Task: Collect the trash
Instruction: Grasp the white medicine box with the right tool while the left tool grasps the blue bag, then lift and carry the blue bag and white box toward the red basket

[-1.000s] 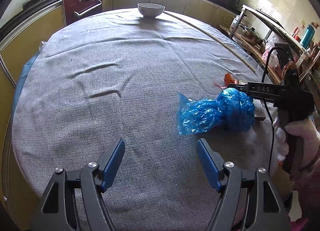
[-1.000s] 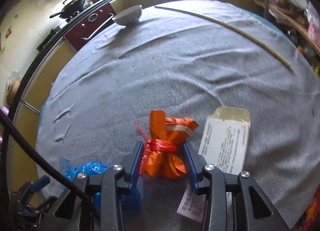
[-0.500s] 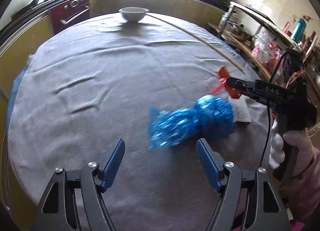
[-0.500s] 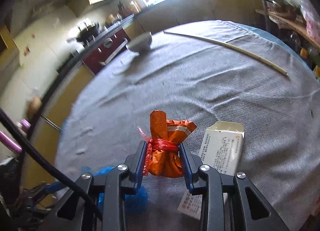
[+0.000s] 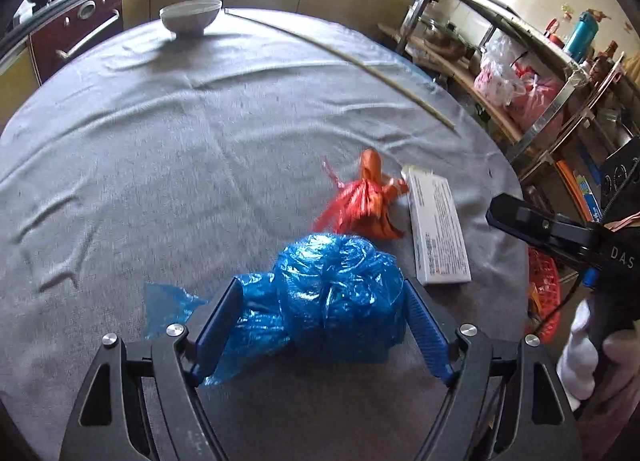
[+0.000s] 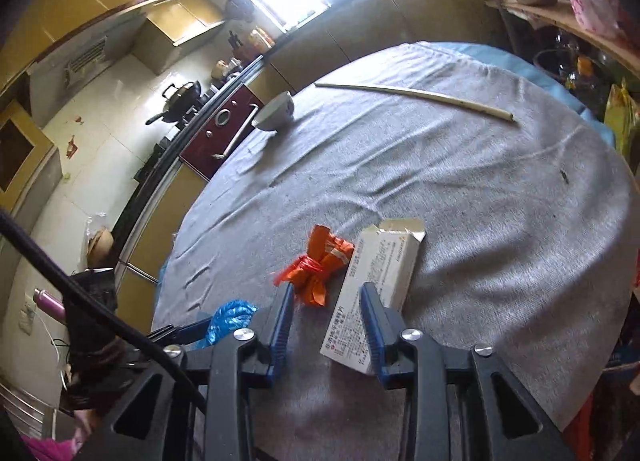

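A crumpled blue plastic bag [image 5: 336,289] lies on the grey tablecloth between the wide-open jaws of my left gripper [image 5: 324,321]; the pads sit beside it without squeezing it. An orange wrapper bundle [image 5: 364,205] tied with red string and a white carton [image 5: 438,229] lie just beyond. In the right wrist view my right gripper [image 6: 326,317] is open and empty, pulled back from the orange bundle [image 6: 318,271]; the carton [image 6: 376,285] lies partly between its fingers. The blue bag [image 6: 230,319] shows at lower left.
A white bowl [image 5: 190,17] stands at the table's far edge. A long thin stick [image 5: 344,57] lies across the far right. The round table [image 5: 160,149] drops off at right, beside a metal shelf [image 5: 520,73] with bags and pots.
My left gripper has moved forward and right until its jaws straddle the blue bag. My right gripper has let go of the orange bundle, opened and pulled back and up.
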The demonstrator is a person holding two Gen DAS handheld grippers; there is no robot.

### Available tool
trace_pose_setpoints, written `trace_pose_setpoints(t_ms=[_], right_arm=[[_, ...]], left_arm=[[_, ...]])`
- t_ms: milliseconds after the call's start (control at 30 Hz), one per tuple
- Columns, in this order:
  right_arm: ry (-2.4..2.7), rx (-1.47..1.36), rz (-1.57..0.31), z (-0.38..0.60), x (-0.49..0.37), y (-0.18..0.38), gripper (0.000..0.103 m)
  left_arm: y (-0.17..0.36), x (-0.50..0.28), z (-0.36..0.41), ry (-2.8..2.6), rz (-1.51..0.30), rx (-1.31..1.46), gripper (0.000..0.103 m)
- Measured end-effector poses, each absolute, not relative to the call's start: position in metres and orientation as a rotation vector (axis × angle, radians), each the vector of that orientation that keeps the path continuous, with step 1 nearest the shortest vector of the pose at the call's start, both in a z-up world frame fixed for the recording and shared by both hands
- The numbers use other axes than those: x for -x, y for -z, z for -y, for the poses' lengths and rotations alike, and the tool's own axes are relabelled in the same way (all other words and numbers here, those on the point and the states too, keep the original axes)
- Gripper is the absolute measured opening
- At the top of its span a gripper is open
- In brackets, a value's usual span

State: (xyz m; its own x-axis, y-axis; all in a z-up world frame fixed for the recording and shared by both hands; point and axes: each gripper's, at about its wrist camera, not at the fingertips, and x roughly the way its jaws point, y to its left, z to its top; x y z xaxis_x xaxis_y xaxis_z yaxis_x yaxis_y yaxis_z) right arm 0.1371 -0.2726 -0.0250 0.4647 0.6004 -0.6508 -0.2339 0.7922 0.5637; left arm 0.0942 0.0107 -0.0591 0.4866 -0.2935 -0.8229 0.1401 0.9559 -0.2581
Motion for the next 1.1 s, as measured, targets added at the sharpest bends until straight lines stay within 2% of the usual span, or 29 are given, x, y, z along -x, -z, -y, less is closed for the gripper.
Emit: trace_pose_setpoints(t_ms=[33,67,100,300,567,833,967,1100], right_arm=[[-0.529,-0.426,-0.962,0.273,-0.138,0.025,0.041],[-0.524,-0.424,-0.963,0.274,-0.138,0.026,0.048],[-0.509,-0.42,-0.962,0.275,-0.139,0.026,0.06],[-0.391,-0.316,-1.015,0.264,-0.147,0.037,0.062],[-0.3,-0.106,-1.087,0.226,-0.153,0.058,0.062],[-0.238,0.085,-1.055,0.201,-0.154,0.062,0.062],[-0.256,0.062,-1.047,0.209,-0.152,0.061,0.055],[-0.259,0.012,-1.056,0.221,-0.148,0.06,0.053]], left_arm=[[0.058,-0.094,-0.012,0.269,-1.016,0.169,0.078],[0.058,-0.093,-0.014,0.274,-1.005,0.177,0.068],[0.058,-0.093,-0.016,0.282,-1.003,0.185,0.052],[0.058,-0.095,-0.031,0.253,-0.982,0.211,0.047],[0.041,-0.083,-0.068,0.196,-0.928,0.283,0.047],[0.036,-0.072,-0.068,0.162,-0.922,0.243,0.047],[0.033,-0.068,-0.068,0.168,-0.92,0.235,0.047],[0.03,-0.065,-0.068,0.168,-0.918,0.24,0.047]])
